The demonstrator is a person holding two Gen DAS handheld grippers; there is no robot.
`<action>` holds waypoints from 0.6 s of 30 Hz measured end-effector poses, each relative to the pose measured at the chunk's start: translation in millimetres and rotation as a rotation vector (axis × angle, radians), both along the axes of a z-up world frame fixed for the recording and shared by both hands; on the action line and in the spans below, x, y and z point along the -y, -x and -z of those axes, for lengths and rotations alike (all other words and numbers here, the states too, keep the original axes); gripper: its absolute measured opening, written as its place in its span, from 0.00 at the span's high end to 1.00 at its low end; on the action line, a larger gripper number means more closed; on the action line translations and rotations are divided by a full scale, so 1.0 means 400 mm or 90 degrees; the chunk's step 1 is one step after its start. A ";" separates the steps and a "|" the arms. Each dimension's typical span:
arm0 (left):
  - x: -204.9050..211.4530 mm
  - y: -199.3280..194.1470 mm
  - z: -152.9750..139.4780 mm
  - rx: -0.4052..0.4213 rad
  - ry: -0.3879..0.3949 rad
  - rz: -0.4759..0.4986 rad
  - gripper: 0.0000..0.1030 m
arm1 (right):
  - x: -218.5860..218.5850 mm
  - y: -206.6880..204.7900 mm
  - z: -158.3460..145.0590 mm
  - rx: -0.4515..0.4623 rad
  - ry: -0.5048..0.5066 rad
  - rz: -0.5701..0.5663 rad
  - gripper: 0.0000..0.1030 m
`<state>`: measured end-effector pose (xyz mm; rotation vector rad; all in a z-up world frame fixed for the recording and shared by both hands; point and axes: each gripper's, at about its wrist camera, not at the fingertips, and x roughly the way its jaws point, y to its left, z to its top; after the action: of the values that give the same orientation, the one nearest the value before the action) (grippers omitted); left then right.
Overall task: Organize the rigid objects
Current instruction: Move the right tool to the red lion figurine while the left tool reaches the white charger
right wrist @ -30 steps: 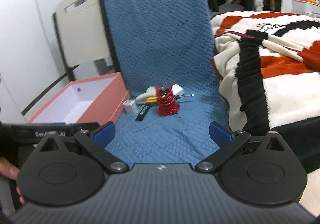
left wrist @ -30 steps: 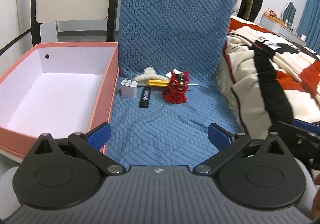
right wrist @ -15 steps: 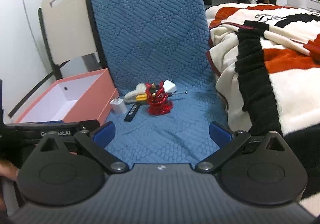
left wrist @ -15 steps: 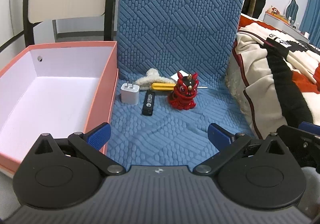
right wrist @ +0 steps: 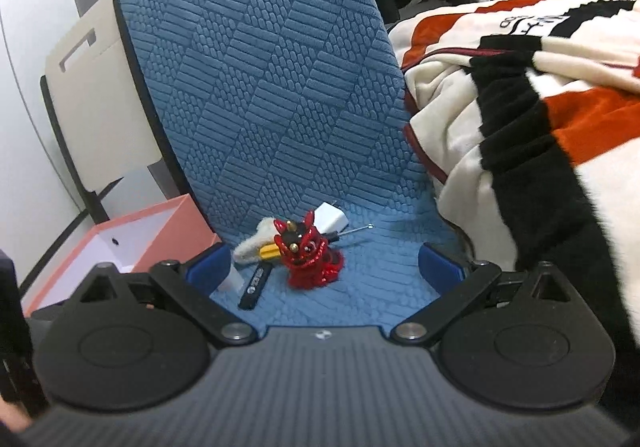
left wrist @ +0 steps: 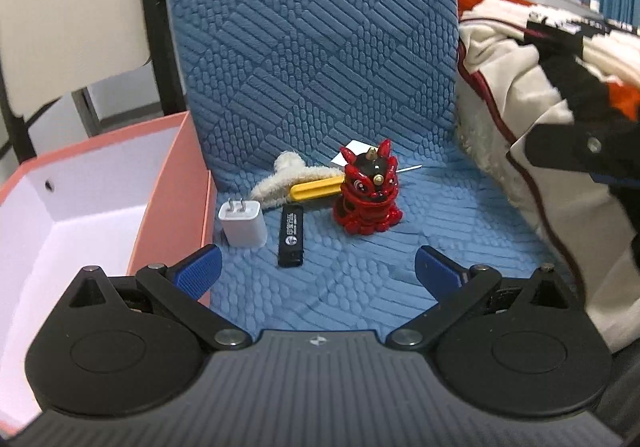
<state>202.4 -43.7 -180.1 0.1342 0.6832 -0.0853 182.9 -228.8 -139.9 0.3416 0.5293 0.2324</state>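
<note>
Left wrist view: left gripper (left wrist: 318, 265) and right gripper (right wrist: 325, 262) both spread wide, holding nothing; white plug charger (left wrist: 242, 228) stands just beside pink cardboard box (left wrist: 172, 183) edge, w/ bare blue quilted seat (left wrist: 360, 271) in front.

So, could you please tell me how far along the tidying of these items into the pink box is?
Nothing looks done: the visible part of the pink box is bare. Nothing is in hand; the left gripper and right gripper are open. Still on the blue cushion: white charger, black stick, red figurine, yellow screwdriver.
</note>
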 end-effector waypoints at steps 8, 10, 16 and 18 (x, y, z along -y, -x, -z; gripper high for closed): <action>0.035 -0.076 0.052 0.016 -0.116 0.006 0.00 | -0.011 -0.104 0.073 -0.029 -0.040 0.010 0.00; 0.039 -0.101 0.065 0.014 -0.135 0.002 0.00 | -0.006 -0.137 0.095 -0.049 -0.052 0.013 0.00; 0.069 -0.177 0.104 0.003 -0.163 -0.016 0.03 | 0.003 -0.231 0.129 -0.089 -0.115 0.011 0.02; 0.075 -0.204 0.120 -0.004 -0.171 -0.026 0.06 | -0.013 -0.262 0.134 -0.091 -0.110 -0.006 0.08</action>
<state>283.9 -73.9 -228.2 0.3773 0.7012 0.0455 287.6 -223.7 -193.6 0.5260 0.6539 0.2648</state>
